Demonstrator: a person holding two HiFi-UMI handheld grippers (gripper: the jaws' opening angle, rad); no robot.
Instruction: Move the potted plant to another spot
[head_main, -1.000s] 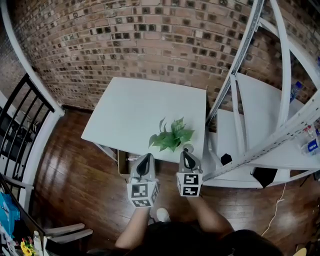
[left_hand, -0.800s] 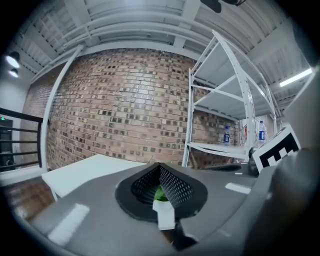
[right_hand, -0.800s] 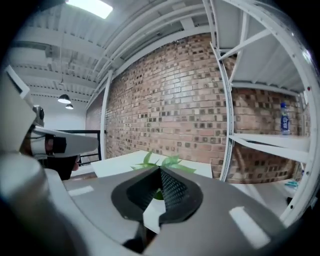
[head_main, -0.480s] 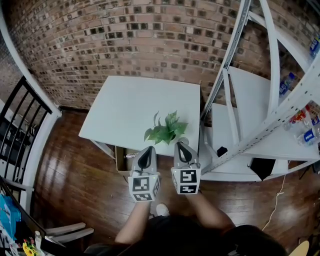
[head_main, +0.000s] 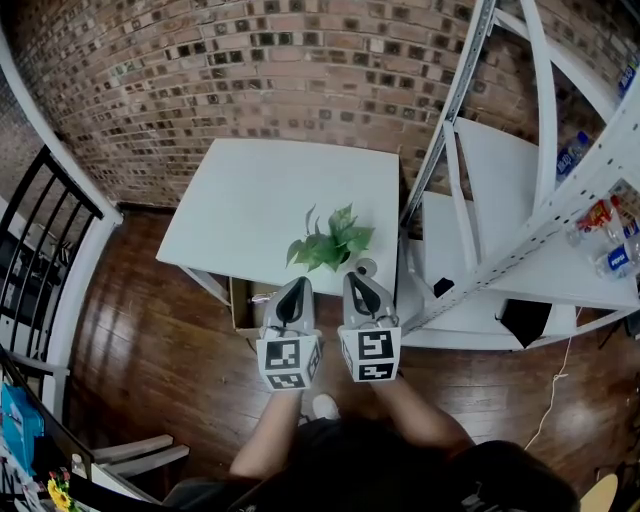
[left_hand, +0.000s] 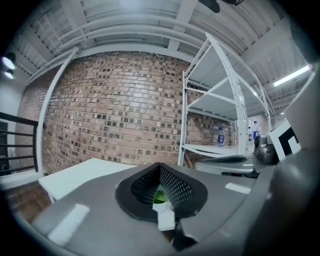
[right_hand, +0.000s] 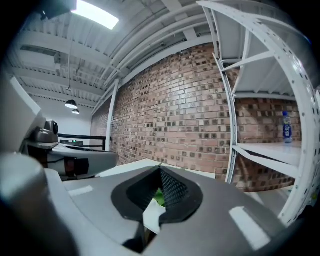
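Green potted plant (head_main: 328, 243) just beyond left tongs (head_main: 296, 287) and right tongs (head_main: 358, 277)

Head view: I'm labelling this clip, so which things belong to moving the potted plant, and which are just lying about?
Part of the job:
potted plant, near the table's front edge
white table
left gripper
right gripper

Just lying about:
shelving rack
bottles on the rack
black railing
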